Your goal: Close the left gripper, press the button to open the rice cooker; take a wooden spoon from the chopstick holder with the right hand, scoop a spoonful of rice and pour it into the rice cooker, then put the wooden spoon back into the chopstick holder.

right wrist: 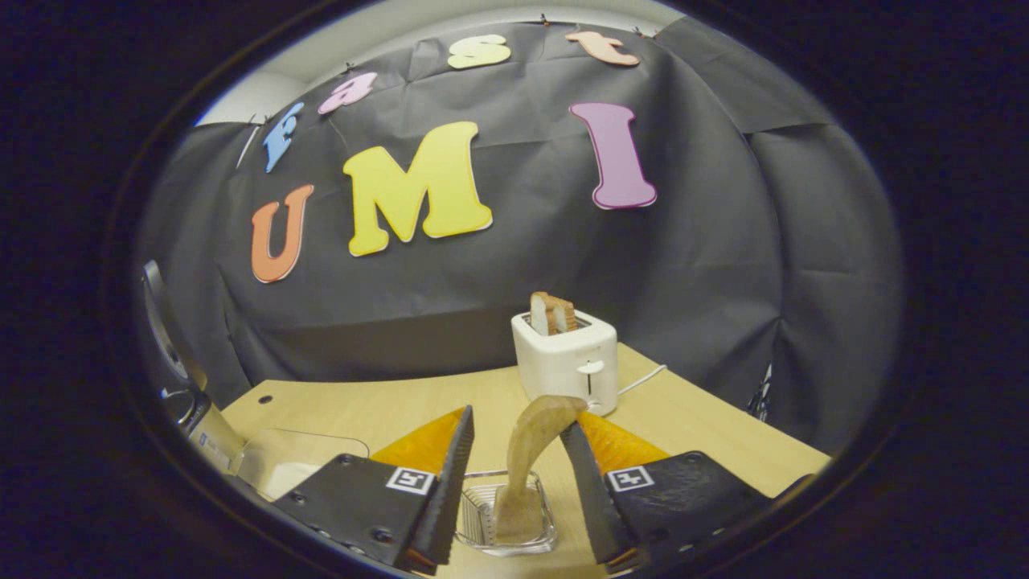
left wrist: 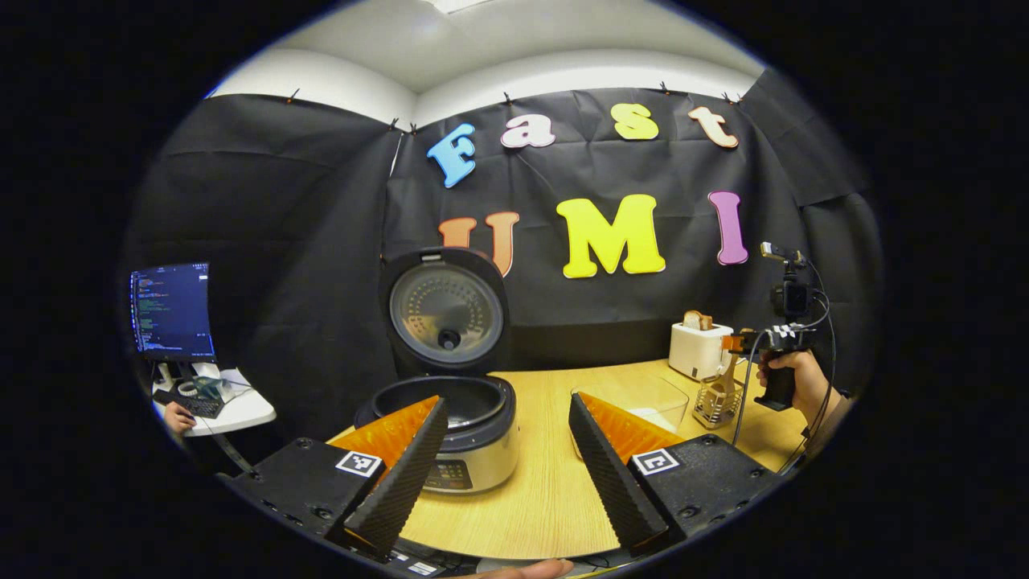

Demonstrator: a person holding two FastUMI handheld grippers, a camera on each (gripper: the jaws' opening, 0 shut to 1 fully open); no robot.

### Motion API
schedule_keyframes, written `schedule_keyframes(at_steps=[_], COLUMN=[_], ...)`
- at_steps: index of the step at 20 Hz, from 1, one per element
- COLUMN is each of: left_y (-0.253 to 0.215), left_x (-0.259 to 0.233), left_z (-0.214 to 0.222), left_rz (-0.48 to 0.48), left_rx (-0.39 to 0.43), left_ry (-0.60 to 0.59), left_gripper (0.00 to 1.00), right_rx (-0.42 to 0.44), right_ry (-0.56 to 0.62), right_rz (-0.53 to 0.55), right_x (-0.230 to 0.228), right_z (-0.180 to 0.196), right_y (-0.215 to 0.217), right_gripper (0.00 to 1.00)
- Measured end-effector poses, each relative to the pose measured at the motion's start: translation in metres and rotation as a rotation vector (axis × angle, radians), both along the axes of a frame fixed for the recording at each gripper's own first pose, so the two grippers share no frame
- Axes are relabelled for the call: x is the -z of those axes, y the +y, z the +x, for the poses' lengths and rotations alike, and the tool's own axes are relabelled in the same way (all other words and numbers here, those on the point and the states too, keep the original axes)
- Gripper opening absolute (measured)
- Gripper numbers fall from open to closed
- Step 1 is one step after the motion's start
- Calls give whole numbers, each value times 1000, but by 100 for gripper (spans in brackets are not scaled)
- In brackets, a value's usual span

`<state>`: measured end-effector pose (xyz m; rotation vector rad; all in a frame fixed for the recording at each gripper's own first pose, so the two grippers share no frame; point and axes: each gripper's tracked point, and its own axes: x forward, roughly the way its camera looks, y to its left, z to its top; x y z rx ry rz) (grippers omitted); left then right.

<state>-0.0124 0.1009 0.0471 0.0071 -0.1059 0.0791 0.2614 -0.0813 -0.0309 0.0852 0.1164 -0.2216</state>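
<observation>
The rice cooker [left wrist: 474, 446] stands open at the table's left, its lid [left wrist: 446, 310] upright and the dark inner pot showing. My left gripper [left wrist: 506, 402] is open just in front of it, nothing between its fingers. A clear container of rice [left wrist: 643, 402] sits right of the cooker. Farther right is the chopstick holder [left wrist: 718, 398], with the hand-held right gripper [left wrist: 730, 344] just above it. In the right gripper view, the wooden spoon [right wrist: 534, 442] stands in the holder [right wrist: 506, 523] between the fingers of my open right gripper [right wrist: 517, 422], its top leaning toward the right finger.
A white toaster [right wrist: 567, 362] with bread in its slots stands at the back, its cord trailing right. The rice container [right wrist: 297, 466] and the cooker's edge [right wrist: 173, 338] lie left of the right gripper. A monitor [left wrist: 171, 312] on a side desk is at far left, with a person's hand.
</observation>
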Motion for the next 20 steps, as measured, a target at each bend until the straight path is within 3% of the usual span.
schedule_keyframes(at_steps=[3, 5, 7, 8, 14, 16, 19, 20], left_y=[13, 19, 26, 28, 54, 60, 74, 79], left_x=[-33, -54, -75, -83, -142, -164, -194, -202], left_z=[0, 1, 5, 8, 26, 38, 63, 73], left_rz=[33, 46, 56, 60, 55, 47, 40, 42], left_rx=[-34, -40, -45, -43, -60, -55, -63, -69], left_ry=[-51, -85, -109, -119, -183, -209, -239, -241], left_gripper=[97, 96, 96, 95, 95, 95, 95, 95], right_rx=[-7, -4, -4, -10, -42, -47, -53, -59], right_ry=[-15, -28, -39, -44, -106, -139, -179, -184], right_rz=[-6, -20, -26, -26, -57, -75, -96, -97], right_x=[-11, -22, -28, -31, -49, -58, -62, -61], right_z=[-19, -30, -45, -53, -106, -126, -145, -150], right_y=[-1, -6, -7, -6, 1, 2, 4, 5], right_gripper=[85, 95, 92, 96, 95, 92, 95, 92])
